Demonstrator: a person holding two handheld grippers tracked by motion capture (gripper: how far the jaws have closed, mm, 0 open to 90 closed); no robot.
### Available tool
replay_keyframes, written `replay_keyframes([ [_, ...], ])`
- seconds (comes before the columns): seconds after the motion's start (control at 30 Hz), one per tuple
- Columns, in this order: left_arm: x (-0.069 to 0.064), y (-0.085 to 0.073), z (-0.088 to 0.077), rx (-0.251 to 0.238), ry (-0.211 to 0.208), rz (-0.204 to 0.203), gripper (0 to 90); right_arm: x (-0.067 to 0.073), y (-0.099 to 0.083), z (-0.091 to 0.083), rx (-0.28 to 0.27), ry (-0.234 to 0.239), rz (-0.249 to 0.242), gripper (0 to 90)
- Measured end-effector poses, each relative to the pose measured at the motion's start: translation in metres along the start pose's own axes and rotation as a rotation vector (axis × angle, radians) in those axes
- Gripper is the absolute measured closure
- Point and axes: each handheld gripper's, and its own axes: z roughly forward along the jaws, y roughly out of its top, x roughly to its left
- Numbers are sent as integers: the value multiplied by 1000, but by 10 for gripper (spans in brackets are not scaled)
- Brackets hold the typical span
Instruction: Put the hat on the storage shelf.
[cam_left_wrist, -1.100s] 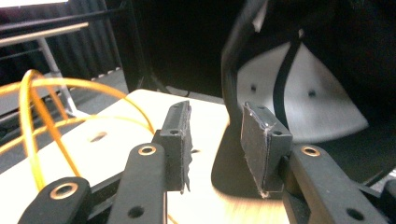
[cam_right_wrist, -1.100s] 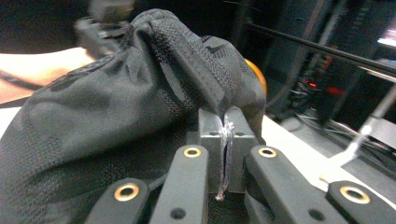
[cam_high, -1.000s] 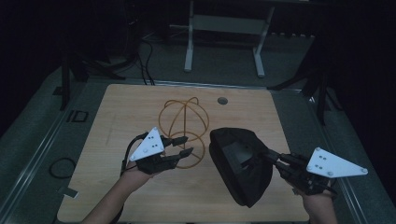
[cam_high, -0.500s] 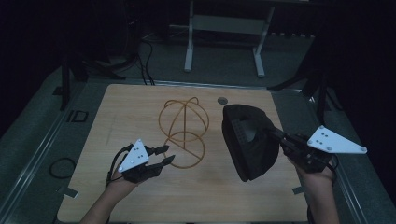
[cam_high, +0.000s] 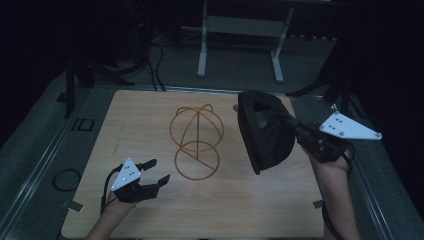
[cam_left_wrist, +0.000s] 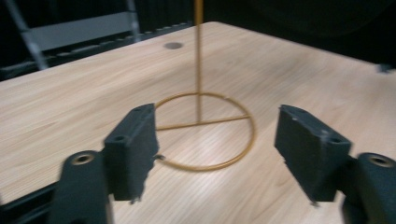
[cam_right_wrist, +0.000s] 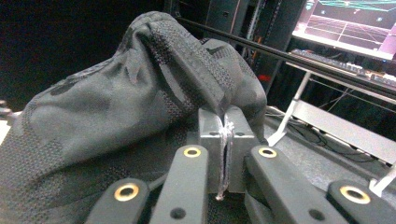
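A golden wire stand, a rounded cage on a post over a base ring, stands mid-table. In the left gripper view its ring lies just beyond my jaws. My left gripper hovers low at the front left, short of the stand. Its jaws have just been opening and nothing is between them. A black mesh cap hangs in the air right of the stand, with my right gripper shut on its edge. In the right gripper view, cap fabric is pinched between the pads.
The wooden table carries a small dark round disc near its far edge. A white metal frame stands beyond the table. A cable loop lies on the floor at left. A lit monitor is behind the cap.
My left gripper has drawn back from the stand's base toward the front left, sunk lower, and opened its jaws. My right gripper has lifted the cap up and farther back.
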Motion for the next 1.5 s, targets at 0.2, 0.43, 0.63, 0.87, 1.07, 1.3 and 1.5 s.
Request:
replay_keyframes([
  [0.2, 6, -18, -2, 37, 63, -17, 65, 0, 9, 15, 16, -3, -14, 886],
  [0.43, 12, -39, -9, 40, 134, -61, 24, -1, 23, 28, 16, -13, -23, 886],
  [0.63, 16, -48, -18, 17, 209, -80, 24, 6, 42, 41, 9, -8, -33, 886],
  [0.87, 17, -53, -19, 26, 231, -77, 24, 23, 57, 64, 33, 2, -73, 886],
  [1.07, 19, -52, -22, -3, 230, -99, 25, 41, 61, 85, 69, 29, -97, 885],
  [1.3, 19, -53, -22, 3, 225, -103, 25, 56, 60, 108, 118, 75, -95, 885],
  [1.5, 18, -54, -20, 11, 213, -99, 25, 69, 56, 124, 160, 103, -111, 884],
])
